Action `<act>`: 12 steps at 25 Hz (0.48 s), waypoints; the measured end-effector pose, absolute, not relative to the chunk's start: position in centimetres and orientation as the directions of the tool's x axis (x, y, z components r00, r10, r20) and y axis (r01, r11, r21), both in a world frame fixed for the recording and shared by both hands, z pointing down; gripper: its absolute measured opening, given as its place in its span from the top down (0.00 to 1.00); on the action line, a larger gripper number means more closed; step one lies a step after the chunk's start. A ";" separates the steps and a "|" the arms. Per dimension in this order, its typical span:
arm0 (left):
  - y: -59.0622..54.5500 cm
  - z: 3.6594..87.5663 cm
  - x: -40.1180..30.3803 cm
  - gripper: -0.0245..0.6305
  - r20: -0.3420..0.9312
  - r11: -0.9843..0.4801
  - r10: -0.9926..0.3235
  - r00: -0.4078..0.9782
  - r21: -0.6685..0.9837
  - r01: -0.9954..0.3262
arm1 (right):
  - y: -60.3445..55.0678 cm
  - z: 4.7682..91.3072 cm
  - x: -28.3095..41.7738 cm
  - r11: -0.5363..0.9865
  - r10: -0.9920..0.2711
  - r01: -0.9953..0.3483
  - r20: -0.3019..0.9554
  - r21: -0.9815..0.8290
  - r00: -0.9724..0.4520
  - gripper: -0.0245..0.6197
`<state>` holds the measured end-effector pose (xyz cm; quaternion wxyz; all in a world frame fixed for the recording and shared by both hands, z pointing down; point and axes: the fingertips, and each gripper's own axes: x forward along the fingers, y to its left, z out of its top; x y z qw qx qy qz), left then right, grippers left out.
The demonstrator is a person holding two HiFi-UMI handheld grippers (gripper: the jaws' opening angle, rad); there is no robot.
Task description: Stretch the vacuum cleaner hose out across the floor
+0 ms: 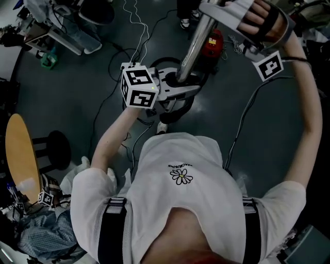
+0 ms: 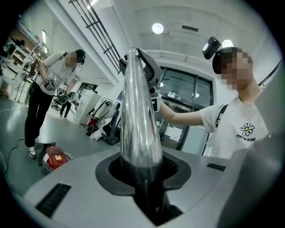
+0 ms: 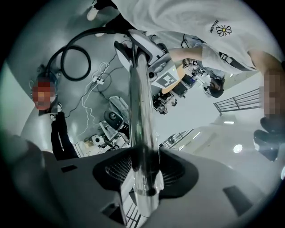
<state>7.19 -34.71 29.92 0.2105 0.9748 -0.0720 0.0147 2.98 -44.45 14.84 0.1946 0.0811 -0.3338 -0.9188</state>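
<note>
Starting with the grips: what does each one hold? (Inspector)

Left gripper (image 1: 172,87) is clamped narrow on the lower stretch of the metal wand (image 1: 191,51), with the pads pressed to both sides. Right gripper (image 1: 216,10) is closed on the same wand near its upper end, at a middling width. The wand is carried off the floor between them, on a slant. (Assessor)

Location of the hose itself? (Inspector)

It is in neither grip. The right gripper view shows the black hose (image 3: 93,30) lying on the floor in a loose loop beyond the wand's far end. The red cleaner body (image 1: 214,41) sits on the floor nearby. Whether the hose is joined to that body cannot be told from these views. (Assessor)

Assessment of handling? (Inspector)

The wand appears rigid, polished and round, so I judge it slippery. It could turn or slide in the pads if pulled along its own length. The hose looks soft and light, and will probably keep some of its curl and spring back. The cleaner body may trail after it rather than act as an anchor. (Assessor)

Recommended hold? (Inspector)

Keep both grips on the wand, well apart as they are now, and use it as the handle to draw the loop straight. Should the wand slip, the end where the hose meets it would likely give a surer purchase than the bare metal. (Assessor)
</note>
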 end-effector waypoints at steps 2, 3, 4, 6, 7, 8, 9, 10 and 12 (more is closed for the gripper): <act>-34.4 30.3 6.5 0.80 0.073 -0.908 -0.111 0.991 0.397 -0.131 | -44.1 15.2 2.7 -0.699 -0.406 0.291 -0.027 0.653 -0.914 0.70; -34.2 30.5 6.4 0.80 0.081 -0.913 -0.099 0.992 0.389 -0.123 | -43.9 15.4 2.9 -0.701 -0.392 0.282 -0.024 0.655 -0.920 0.70; -34.0 30.6 6.5 0.80 0.089 -0.918 -0.088 0.992 0.380 -0.116 | -43.5 15.4 3.3 -0.706 -0.370 0.269 -0.018 0.656 -0.929 0.70; -33.4 30.5 7.1 0.80 0.105 -0.926 -0.072 0.992 0.363 -0.106 | -42.4 15.0 4.9 -0.724 -0.320 0.239 -0.008 0.647 -0.947 0.70; -33.1 30.4 7.5 0.80 0.114 -0.928 -0.066 0.991 0.357 -0.103 | -42.0 14.8 5.6 -0.732 -0.310 0.234 -0.007 0.640 -0.951 0.70; -33.0 30.3 7.8 0.80 0.122 -0.929 -0.062 0.991 0.355 -0.102 | -41.9 14.6 6.2 -0.734 -0.320 0.242 -0.008 0.634 -0.947 0.70; -33.0 30.4 7.9 0.80 0.127 -0.929 -0.062 0.990 0.356 -0.104 | -42.1 14.3 6.8 -0.730 -0.350 0.263 -0.015 0.630 -0.937 0.70; -33.1 30.6 7.8 0.80 0.127 -0.926 -0.071 0.989 0.361 -0.113 | -42.7 13.7 7.5 -0.720 -0.397 0.286 -0.037 0.632 -0.917 0.70; -33.8 31.2 6.9 0.79 0.111 -0.906 -0.128 0.986 0.391 -0.162 | -44.4 10.6 10.1 -0.678 -0.512 0.293 -0.147 0.675 -0.846 0.70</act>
